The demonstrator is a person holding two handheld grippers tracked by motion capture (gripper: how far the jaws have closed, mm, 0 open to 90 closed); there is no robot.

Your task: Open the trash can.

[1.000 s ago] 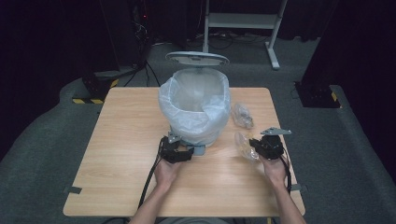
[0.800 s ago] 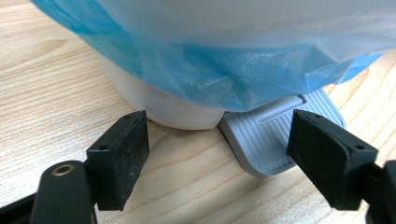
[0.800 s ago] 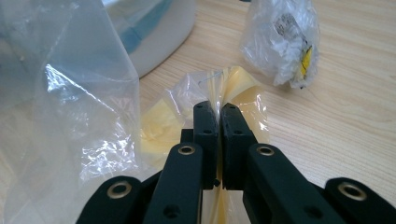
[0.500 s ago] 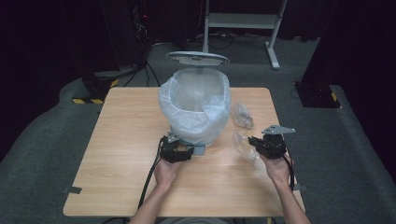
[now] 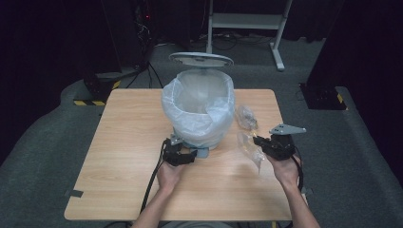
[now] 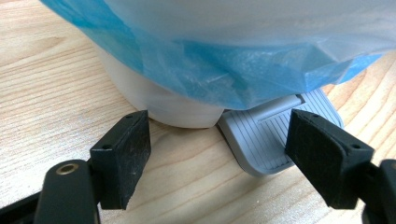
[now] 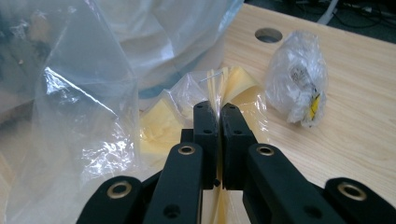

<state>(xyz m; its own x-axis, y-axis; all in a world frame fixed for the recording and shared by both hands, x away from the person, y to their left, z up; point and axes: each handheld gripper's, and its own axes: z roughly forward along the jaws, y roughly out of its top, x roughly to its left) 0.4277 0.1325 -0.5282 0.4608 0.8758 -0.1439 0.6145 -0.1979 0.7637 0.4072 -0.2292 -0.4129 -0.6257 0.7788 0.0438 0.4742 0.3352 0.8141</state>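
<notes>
Our left gripper (image 5: 190, 156) lies low at our left forearm's end, hand (image 5: 170, 175) behind it, jaws apart with the pads (image 6: 122, 156) standing clear of each other; they have just been closing, with nothing pressed between them. Our right gripper (image 5: 259, 141) is held above the surface by the right hand (image 5: 285, 170), grey plate on top, cable trailing along the wrist. Its jaws are closed, pads (image 7: 206, 135) pinching a clear plastic bag (image 5: 251, 147).

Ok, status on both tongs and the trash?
Left tongs open at grey pedal, jaws closing. Right tongs shut on clear yellowish plastic wrapper. Path clear.
</notes>
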